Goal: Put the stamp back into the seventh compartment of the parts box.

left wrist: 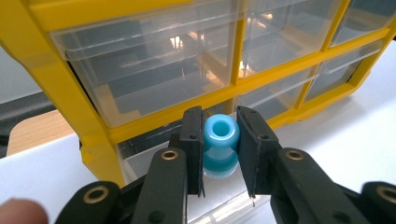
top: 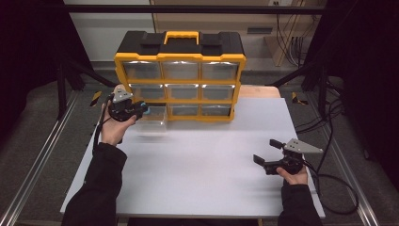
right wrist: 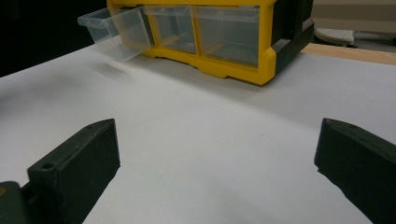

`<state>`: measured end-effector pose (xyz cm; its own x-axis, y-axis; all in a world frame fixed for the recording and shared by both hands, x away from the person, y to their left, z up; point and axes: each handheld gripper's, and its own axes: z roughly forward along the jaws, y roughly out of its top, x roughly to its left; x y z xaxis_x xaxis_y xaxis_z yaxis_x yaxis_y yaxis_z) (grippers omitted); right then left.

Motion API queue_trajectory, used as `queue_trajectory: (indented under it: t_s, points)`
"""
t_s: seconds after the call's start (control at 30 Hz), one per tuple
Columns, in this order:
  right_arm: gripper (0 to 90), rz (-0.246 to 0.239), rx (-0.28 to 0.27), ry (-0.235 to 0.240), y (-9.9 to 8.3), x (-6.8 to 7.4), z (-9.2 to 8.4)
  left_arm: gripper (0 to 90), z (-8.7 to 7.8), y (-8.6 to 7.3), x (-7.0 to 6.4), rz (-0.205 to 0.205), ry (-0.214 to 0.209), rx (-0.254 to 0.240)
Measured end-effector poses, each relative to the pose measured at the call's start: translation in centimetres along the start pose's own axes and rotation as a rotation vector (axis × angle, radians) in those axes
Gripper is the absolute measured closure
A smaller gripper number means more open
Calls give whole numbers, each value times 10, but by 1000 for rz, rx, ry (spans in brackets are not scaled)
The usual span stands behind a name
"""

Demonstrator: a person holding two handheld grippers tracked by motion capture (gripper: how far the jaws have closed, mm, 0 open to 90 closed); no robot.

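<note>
A yellow and black organiser [top: 180, 77] with clear drawers stands at the back of the white table [top: 202, 174]. Its bottom-left drawer [top: 154, 115] is pulled out. My left gripper [top: 143, 110] is shut on a light blue spool-shaped piece [left wrist: 221, 144] and holds it just above that open drawer [left wrist: 154, 163]. My right gripper [top: 267, 151] rests low over the table at the right, jaws wide open with nothing between them. The right gripper view looks across the bare table to the pulled-out drawer [right wrist: 114, 30].
The organiser [right wrist: 219, 32] takes up the back middle of the table, its other drawers closed. A wooden surface [top: 261, 91] shows behind the table's right part. Metal rails [top: 35, 165] run along both sides, and a cable [top: 339, 188] trails off the right edge.
</note>
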<state>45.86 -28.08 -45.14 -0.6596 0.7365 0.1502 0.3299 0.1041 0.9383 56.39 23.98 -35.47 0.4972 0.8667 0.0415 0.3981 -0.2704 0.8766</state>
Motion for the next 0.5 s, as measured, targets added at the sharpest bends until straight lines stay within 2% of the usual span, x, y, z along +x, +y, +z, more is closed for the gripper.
queue_trajectory:
  t_s: [0.5]
  points:
    - [7, 0, 1, -1, 0, 0, 0, 722, 12, -6, 6, 3, 13, 25]
